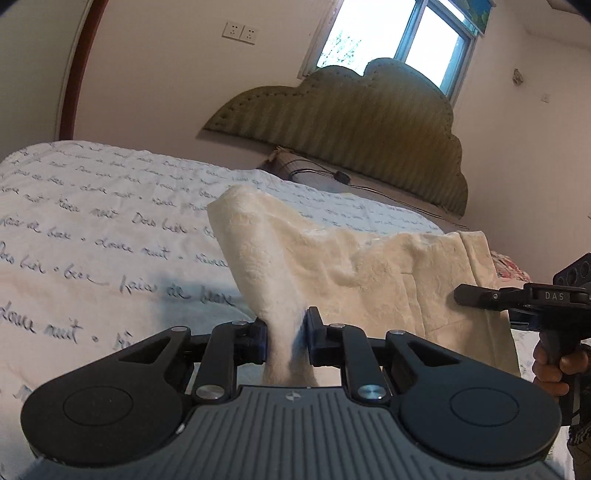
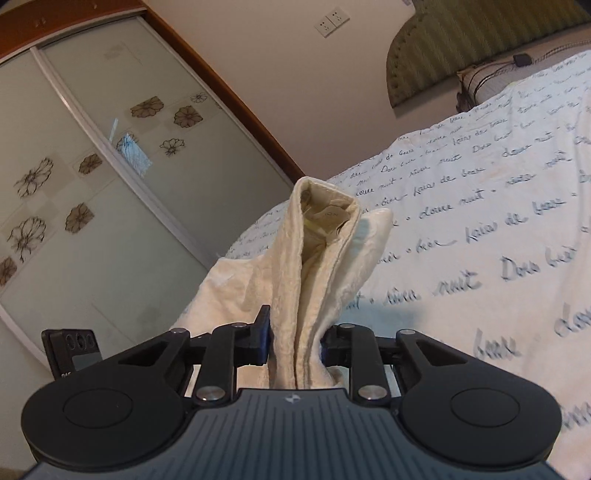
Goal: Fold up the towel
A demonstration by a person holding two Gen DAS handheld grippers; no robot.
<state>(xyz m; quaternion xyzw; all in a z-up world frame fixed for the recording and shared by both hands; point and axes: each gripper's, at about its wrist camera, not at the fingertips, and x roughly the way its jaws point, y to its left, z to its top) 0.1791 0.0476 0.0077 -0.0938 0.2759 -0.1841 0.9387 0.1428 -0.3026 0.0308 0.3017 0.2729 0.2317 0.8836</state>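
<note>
Towel [image 1: 332,258] hangs lifted over the bed [image 1: 110,221], my left gripper [image 1: 286,332] and right gripper [image 2: 295,336] each clamped on a bunched corner; next I'd carry both forward to fold it.

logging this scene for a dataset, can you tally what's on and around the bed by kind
towel: 1, cream, held up off the bed
grippers: 2, the left gripper and the right gripper, each shut on the towel
bedspread: 1, white with script writing
headboard: 1
window: 1
wall sockets: 2
wardrobe door: 1
total: 9
</note>
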